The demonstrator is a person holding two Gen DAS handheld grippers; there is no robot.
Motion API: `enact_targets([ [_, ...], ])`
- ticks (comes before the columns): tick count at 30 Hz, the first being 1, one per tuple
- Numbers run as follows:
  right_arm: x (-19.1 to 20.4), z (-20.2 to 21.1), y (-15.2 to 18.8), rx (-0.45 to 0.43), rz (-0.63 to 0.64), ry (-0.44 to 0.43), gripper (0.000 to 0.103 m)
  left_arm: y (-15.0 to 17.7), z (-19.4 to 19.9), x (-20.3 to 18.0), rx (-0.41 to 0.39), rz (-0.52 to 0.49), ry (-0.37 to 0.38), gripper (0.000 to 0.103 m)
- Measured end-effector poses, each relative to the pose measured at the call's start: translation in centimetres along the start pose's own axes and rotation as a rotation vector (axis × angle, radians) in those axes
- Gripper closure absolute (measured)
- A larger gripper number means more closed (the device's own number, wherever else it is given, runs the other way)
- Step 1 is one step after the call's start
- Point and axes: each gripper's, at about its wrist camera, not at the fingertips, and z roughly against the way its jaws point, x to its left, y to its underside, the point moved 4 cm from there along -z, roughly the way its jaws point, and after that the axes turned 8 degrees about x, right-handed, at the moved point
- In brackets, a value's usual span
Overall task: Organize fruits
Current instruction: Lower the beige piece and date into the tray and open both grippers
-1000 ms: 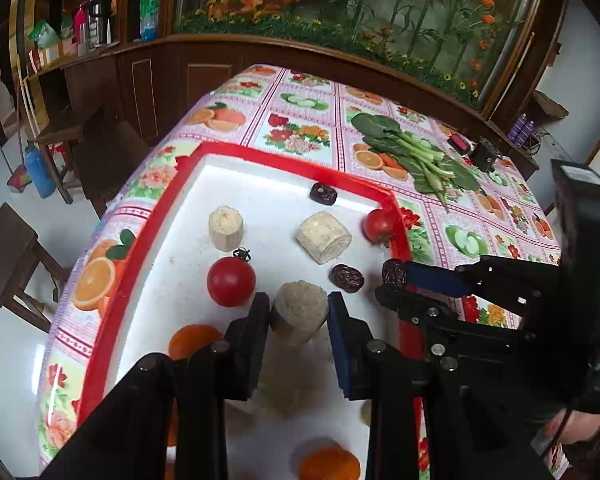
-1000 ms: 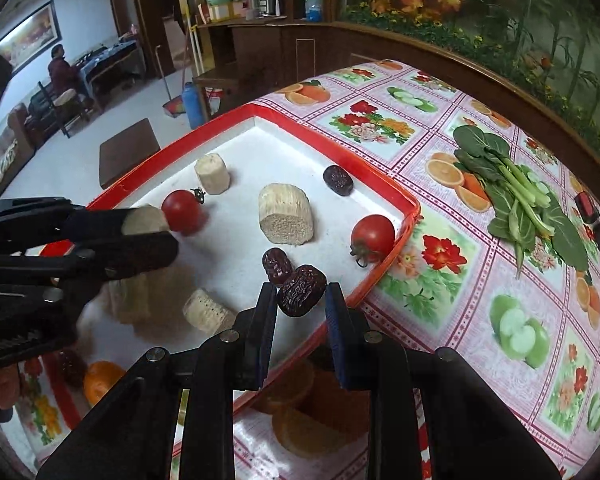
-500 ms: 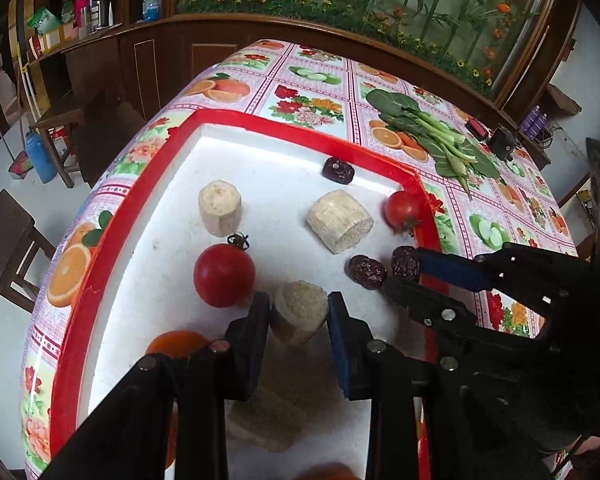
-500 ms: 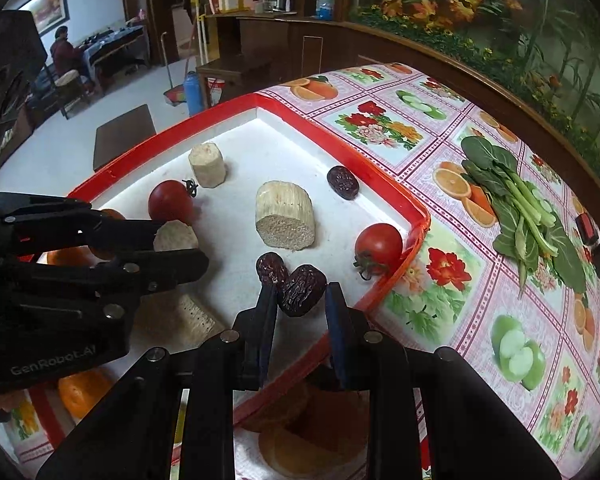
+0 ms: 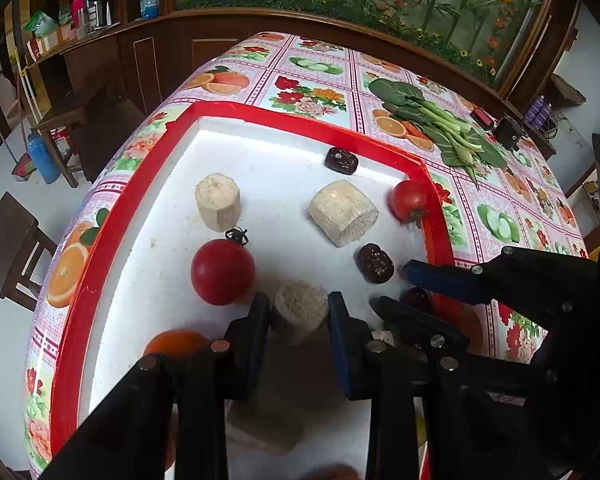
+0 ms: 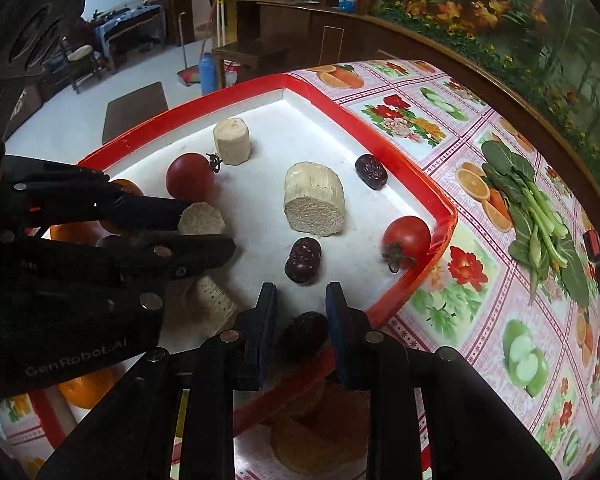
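A red-rimmed white tray [image 5: 132, 200] holds pale sugarcane pieces, tomatoes, dark dates and oranges. My left gripper [image 5: 298, 312] is shut on a sugarcane piece [image 5: 300, 306], beside a big tomato [image 5: 223, 272]; it also shows in the right wrist view [image 6: 202, 220]. My right gripper [image 6: 301, 304] stands with its jaws apart around a date [image 6: 305, 334] that lies low between them, by the tray's near rim [image 6: 416, 280]. Another date [image 6: 303, 260] lies just ahead of it. A large sugarcane piece [image 6: 315, 200] and a small tomato [image 6: 406, 238] lie beyond.
Leafy greens [image 5: 436, 120] lie on the fruit-print tablecloth [image 6: 500, 320] right of the tray. Oranges [image 6: 88, 390] sit at the tray's near end. A third date [image 5: 342, 160] and an upright sugarcane piece [image 5: 218, 200] are farther in. Chairs stand left of the table.
Both grippers moved forward over the tray. The right jaws have opened and the date sits lower between them. The left gripper still grips its sugarcane piece.
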Motion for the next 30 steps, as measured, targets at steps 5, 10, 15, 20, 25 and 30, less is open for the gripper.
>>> enact_targets([
  [5,0.4,0.3,0.1,0.003,-0.001,0.008,0.071,0.1,0.0,-0.1,0.007,0.007,-0.003,0.070],
  [10,1.0,1.0,0.5,-0.004,0.014,0.044,0.067,0.4,0.5,0.1,0.003,0.018,-0.015,0.055],
  [15,1.2,1.9,0.8,-0.013,0.006,0.072,0.060,0.7,1.4,-0.1,-0.015,0.015,-0.024,0.038],
  [20,1.2,3.7,1.2,-0.052,-0.008,0.129,0.032,1.0,2.5,-0.7,-0.035,0.000,-0.021,0.029],
  [25,0.5,5.1,2.1,-0.047,-0.068,0.137,0.030,1.8,3.8,-1.7,-0.059,0.013,0.002,0.029],
  [30,-0.2,6.2,4.1,-0.024,-0.154,0.118,0.027,3.3,5.6,-3.0,-0.101,0.025,-0.017,0.027],
])
